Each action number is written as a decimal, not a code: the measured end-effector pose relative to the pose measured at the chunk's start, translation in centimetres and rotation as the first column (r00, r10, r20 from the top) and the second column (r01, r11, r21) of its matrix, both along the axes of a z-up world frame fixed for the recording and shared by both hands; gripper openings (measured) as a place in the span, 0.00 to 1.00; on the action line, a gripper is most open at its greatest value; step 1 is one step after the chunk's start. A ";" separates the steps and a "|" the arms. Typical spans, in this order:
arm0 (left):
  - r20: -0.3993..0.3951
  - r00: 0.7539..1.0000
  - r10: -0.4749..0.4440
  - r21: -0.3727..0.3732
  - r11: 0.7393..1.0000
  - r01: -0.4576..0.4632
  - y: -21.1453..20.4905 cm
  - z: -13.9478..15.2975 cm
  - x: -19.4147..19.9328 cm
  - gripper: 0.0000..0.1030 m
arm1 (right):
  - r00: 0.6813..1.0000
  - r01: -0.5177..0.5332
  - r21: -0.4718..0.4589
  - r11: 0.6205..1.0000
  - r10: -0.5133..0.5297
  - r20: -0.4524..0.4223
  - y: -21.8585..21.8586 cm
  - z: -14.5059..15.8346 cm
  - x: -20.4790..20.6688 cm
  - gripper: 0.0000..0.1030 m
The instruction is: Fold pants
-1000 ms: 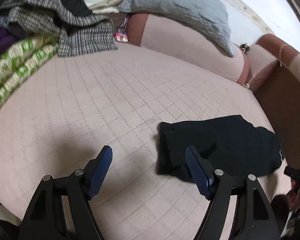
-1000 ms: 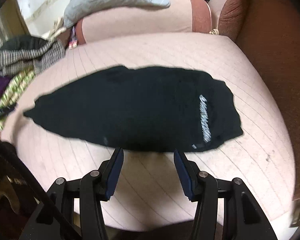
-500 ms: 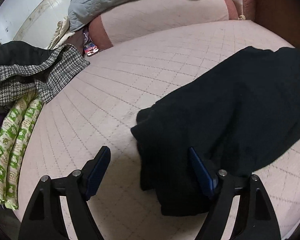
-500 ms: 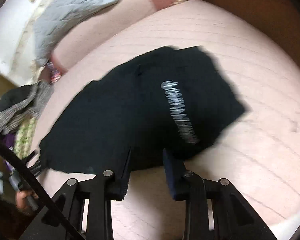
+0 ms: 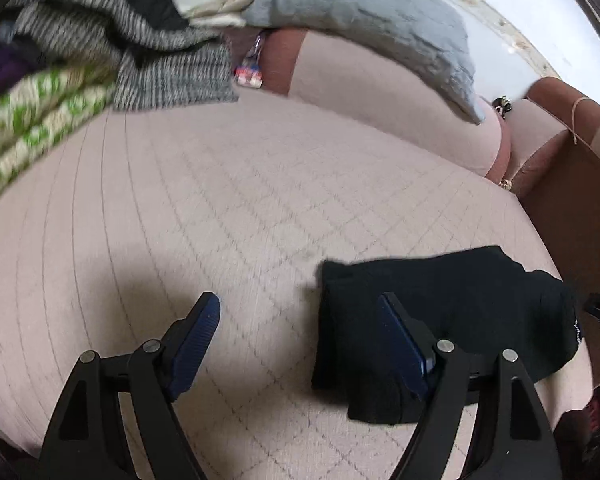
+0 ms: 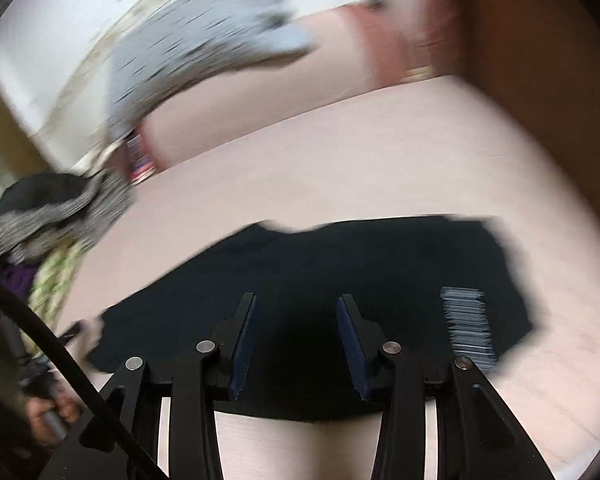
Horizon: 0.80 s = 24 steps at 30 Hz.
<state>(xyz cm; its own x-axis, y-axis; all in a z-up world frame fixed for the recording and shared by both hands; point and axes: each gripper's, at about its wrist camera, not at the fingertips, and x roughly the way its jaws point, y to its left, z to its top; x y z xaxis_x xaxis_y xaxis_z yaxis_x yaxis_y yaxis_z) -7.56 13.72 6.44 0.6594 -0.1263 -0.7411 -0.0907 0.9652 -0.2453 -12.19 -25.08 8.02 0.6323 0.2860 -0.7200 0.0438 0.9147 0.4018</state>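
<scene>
The black pants (image 5: 452,312) lie folded in a flat bundle on the pink quilted sofa seat (image 5: 220,208). In the right wrist view the pants (image 6: 340,264) spread across the seat, with white lettering (image 6: 468,328) near their right end. My left gripper (image 5: 300,320) is open and empty, its right finger over the left end of the pants. My right gripper (image 6: 296,316) is open and empty, just above the near edge of the pants. The right wrist view is blurred.
A pile of clothes, grey checked (image 5: 148,52) and green patterned (image 5: 32,120), lies at the seat's left. A grey quilted pillow (image 5: 372,24) rests on the backrest. A brown armrest (image 5: 568,200) bounds the right side. A small colourful packet (image 5: 250,74) sits by the backrest.
The left gripper drew back and swung left from the pants' end, now seeing more seat. The right gripper moved in over the pants' near edge and opened wider.
</scene>
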 end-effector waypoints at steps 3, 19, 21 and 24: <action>-0.031 1.000 -0.005 -0.022 1.000 0.005 -0.2 -0.8 -0.3 0.78 | 0.985 -0.167 0.035 0.985 0.168 -0.024 7.0 -0.5 3.7 0.43; -0.129 0.992 -0.013 -0.050 0.999 0.006 0.7 -2.2 -1.6 0.74 | 0.723 -0.649 0.017 0.761 0.623 -0.299 36.6 -7.0 12.3 0.52; -0.134 0.991 -0.016 -0.058 0.998 0.008 0.8 -2.2 -1.6 0.74 | 0.728 -0.652 -0.070 0.755 0.597 -0.337 37.1 -7.2 12.7 0.10; -0.134 0.991 -0.021 -0.077 0.997 0.011 0.9 -2.1 -1.5 0.74 | 0.746 -0.637 -0.096 0.765 0.579 -0.329 36.9 -6.3 13.3 0.05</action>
<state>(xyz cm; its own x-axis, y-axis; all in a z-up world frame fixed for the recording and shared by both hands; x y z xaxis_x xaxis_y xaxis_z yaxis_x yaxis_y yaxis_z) -9.08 14.62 4.33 0.5516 -0.1955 -0.8109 -0.1124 0.9459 -0.3045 1.10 11.84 1.71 0.1486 0.3825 -0.9119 -0.4712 0.8381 0.2748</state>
